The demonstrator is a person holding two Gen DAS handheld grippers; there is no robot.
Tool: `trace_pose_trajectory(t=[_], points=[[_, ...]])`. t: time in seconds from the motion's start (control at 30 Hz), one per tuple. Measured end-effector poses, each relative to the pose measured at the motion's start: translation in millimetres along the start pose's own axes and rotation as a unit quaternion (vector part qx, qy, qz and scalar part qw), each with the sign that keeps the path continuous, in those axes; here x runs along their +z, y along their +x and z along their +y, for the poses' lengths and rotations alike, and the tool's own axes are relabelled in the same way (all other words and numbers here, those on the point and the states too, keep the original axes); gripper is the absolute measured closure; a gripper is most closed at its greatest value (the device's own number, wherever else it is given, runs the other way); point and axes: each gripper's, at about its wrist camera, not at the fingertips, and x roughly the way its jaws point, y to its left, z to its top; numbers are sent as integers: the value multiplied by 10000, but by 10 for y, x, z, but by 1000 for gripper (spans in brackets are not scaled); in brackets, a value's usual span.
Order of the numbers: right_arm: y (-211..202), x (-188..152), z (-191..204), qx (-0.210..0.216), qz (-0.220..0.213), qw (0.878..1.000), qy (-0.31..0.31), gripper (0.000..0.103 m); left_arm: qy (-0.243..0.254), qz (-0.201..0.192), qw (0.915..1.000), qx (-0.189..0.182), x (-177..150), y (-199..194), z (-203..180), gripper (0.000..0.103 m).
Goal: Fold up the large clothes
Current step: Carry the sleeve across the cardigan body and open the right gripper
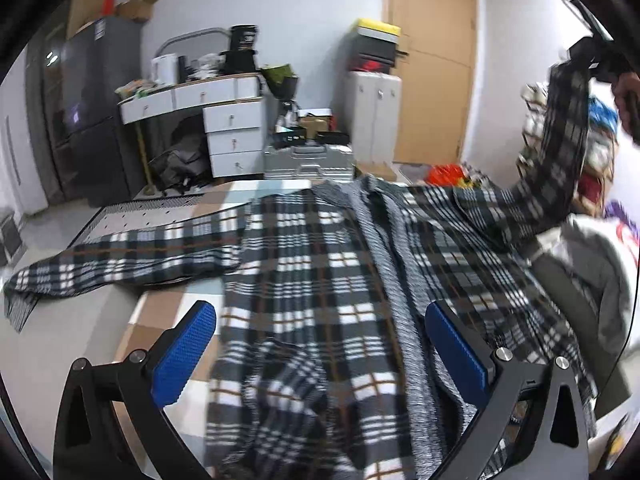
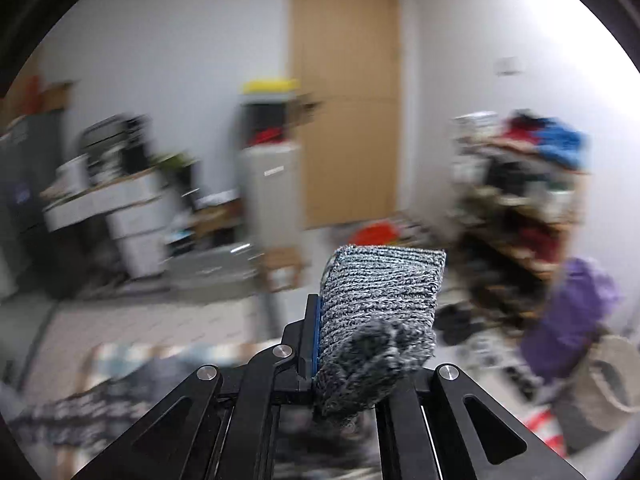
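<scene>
Right wrist view: our right claw (image 2: 360,344) is clamped on the grey knit cuff (image 2: 380,304) of the plaid jacket (image 1: 312,280); we should carry that sleeve inward across the body, keeping it taut; left claw (image 1: 320,344) hovers spread wide, holding nothing.

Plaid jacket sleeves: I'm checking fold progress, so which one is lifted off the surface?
The sleeve at the picture's right, hanging from the right gripper; the other sleeve lies flat.

Left wrist view looks low and close across the plaid garment (image 1: 312,264) toward the wooden door (image 1: 432,60). Right wrist view sits higher, facing the same door (image 2: 346,96); both share it.
</scene>
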Motion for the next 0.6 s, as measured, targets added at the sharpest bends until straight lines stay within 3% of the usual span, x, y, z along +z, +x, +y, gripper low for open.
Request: trace_pose_trajectory(t=[0.13,0.23,0.3,0.5,0.6], points=[[356,-403,1053,1374,461,9888,-349,98,-247,-223,9994,88,16,-158,186,1],[546,-747,1851,2371,587,9660,-852,98,-345,-321,9988,125,11,-216,266,1],[798,-1027,2326,2952,1001,9465,-834,98,-370,-326,9987,118,-1,-205,317,1],[1465,-2013,3335,3376,2148,9119,-909,98,-414,-274,9987,63,4,-156,415,1],[1730,-2480,3630,3305,2703,9010,-774,93,-454,-340,9984,16,5,-183,472,1]])
